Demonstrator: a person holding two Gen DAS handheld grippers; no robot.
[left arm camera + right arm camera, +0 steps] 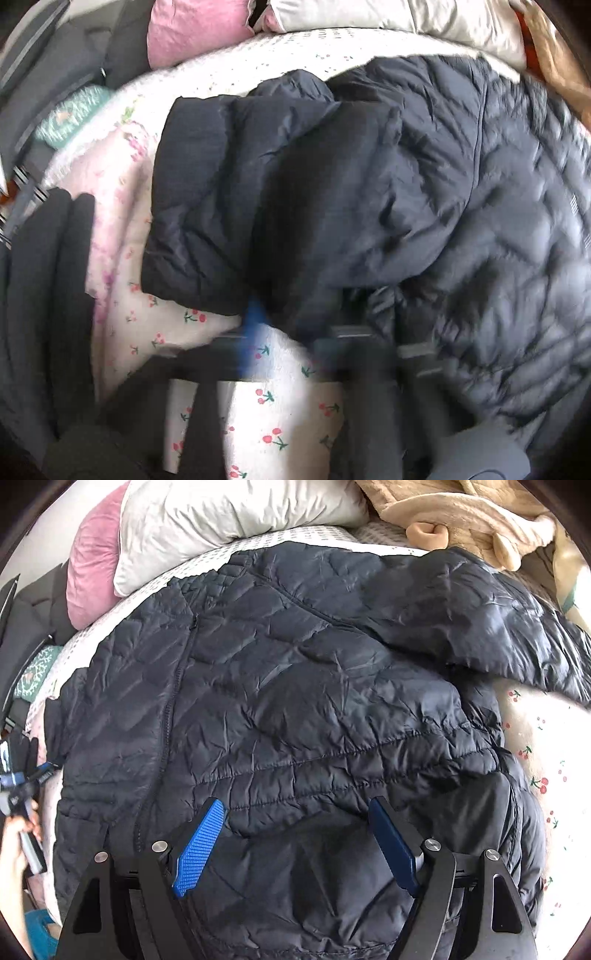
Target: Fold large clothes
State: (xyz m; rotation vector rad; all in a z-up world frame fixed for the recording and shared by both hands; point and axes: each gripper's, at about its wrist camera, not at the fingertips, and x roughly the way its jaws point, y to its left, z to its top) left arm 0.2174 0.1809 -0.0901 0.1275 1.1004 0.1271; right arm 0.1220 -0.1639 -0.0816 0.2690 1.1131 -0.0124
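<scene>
A dark navy quilted puffer jacket lies spread on the bed, zipper running down its left side. My right gripper is open, its blue pads apart just above the jacket's lower part, holding nothing. In the left wrist view the jacket fills the right side and one sleeve hangs raised in front of the camera. My left gripper is blurred by motion; the sleeve's lower edge sits at its fingers, a blue pad showing, and the jaws look closed on it.
The cherry-print bedsheet lies under the jacket. A white pillow and a pink pillow sit at the head of the bed, a beige blanket at the back right. Dark clothes lie at the left.
</scene>
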